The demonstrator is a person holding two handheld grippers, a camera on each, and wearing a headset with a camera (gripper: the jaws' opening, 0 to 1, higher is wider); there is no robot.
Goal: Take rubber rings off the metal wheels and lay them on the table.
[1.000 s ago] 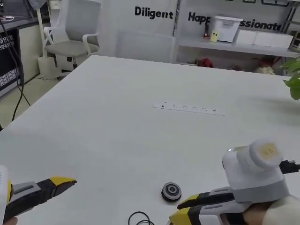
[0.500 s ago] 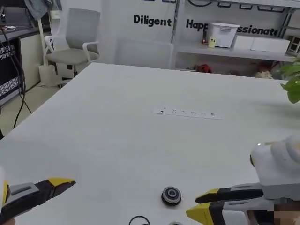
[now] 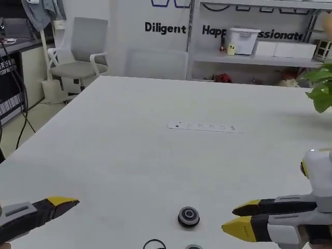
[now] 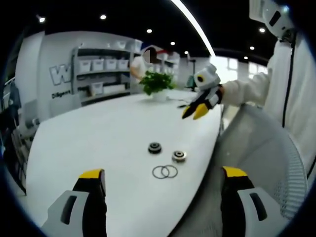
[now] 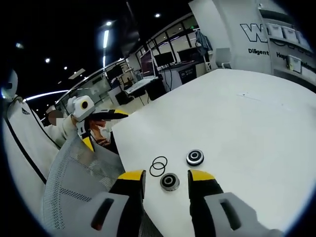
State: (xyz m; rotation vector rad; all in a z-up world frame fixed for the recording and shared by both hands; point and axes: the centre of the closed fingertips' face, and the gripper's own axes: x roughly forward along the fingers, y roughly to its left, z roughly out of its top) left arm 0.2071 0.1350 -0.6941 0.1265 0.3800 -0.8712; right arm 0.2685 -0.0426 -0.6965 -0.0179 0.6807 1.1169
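Two rubber rings (image 4: 165, 171) lie overlapping on the table (image 3: 129, 145) beside two metal wheels (image 4: 155, 147); your head view cuts off the rings and one wheel. Your left gripper (image 4: 163, 173) gapes wide, your right gripper (image 5: 165, 175) is narrowly parted, both empty.

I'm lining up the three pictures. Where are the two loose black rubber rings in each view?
Head view: rubber rings at the bottom edge, cut off, left of and below the wheel.
Left gripper view: the rings lower centre, just below the two wheels.
Right gripper view: the rings left of centre, beside both wheels.
Shared landmark: the wheel farther from the table edge.
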